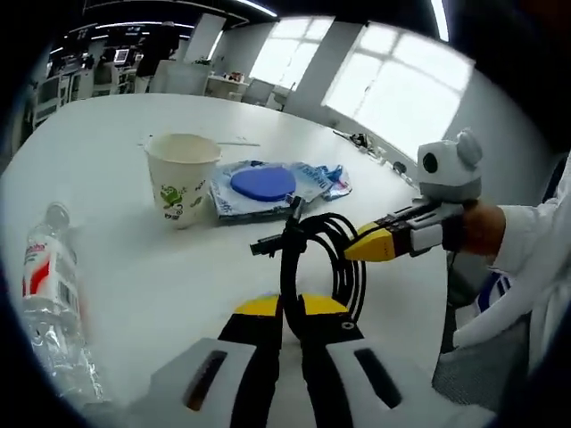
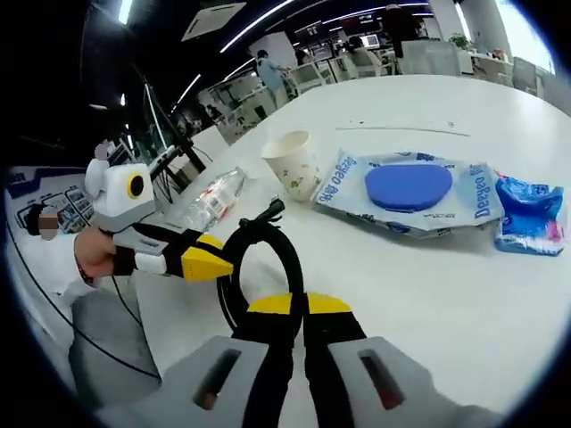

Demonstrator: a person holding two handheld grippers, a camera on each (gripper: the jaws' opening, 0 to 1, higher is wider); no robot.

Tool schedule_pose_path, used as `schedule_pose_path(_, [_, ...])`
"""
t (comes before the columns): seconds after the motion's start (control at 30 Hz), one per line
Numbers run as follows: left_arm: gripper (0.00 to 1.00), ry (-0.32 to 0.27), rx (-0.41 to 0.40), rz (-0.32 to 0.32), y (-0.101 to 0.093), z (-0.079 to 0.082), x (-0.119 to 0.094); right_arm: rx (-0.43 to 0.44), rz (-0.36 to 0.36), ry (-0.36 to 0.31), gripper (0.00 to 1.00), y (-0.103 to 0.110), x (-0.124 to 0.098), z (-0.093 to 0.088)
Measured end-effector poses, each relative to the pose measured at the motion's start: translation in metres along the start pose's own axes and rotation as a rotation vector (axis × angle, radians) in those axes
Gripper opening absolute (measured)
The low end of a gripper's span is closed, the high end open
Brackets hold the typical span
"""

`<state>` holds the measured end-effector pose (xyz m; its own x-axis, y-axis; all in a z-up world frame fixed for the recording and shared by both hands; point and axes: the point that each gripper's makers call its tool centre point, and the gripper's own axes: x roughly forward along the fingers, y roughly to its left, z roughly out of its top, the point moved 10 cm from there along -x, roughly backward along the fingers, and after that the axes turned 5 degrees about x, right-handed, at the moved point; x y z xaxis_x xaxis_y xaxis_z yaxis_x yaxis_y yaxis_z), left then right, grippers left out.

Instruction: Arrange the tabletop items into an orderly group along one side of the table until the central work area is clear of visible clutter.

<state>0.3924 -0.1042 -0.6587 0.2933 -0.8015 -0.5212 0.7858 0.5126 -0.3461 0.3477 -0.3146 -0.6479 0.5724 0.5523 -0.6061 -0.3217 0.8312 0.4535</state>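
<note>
Cable [image 1: 312, 254], black and coiled, was seen pinched right between the yellow-tipped jaws of the left gripper [image 1: 290, 308] in the left gripper view, with the loops held upright just above the white table [image 1: 178, 285]. The right gripper [image 1: 368, 247] was seen coming in from the right side, held in a person's hand [image 1: 482, 230] with a white sleeve behind it, its yellow tip pressed against the far side of the same coil. Beyond the coil, a paper cup [image 1: 181, 178] was standing upright, and just beside it a wet wipes pack [image 1: 268, 187] with a blue lid was lying flat. A clear plastic bottle [image 1: 49, 303] was lying on its side near the left edge, well apart from the cup. In the right gripper view, the cable [image 2: 259, 259] was gripped between the right gripper [image 2: 299, 308] jaws, pressed together on the loop. The left gripper [image 2: 210, 265] was seen coming in from the left, its tip touching the coil; whether it was clamped couldn't really be told from this angle. Farther back the paper cup [image 2: 294, 165] was standing next to the bottle [image 2: 210, 201], the wipes pack [image 2: 406, 192] was lying to the right, and a small blue packet [image 2: 531, 214] was touching its right end.
</note>
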Motion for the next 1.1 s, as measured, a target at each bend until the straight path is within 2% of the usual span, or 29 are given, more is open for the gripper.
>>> schedule_pose_path(0.2, [0.03,-0.034,0.014,-0.029,-0.013,0.017,0.0,0.014,-0.011,-0.062,0.0,0.0,-0.026,0.01])
schedule_pose_path(0.33, [0.03,-0.052,0.047,-0.058,-0.025,0.035,0.002,0.017,-0.025,-0.097,0.0,0.0,-0.041,0.015])
schedule_pose_path(0.7, [0.04,-0.068,0.128,-0.112,-0.047,0.076,0.004,0.043,-0.053,-0.2,0.0,-0.001,-0.08,0.03])
schedule_pose_path(1.1, [0.04,-0.077,0.183,-0.179,-0.075,0.109,0.029,0.063,-0.109,-0.281,0.0,-0.016,-0.12,0.037])
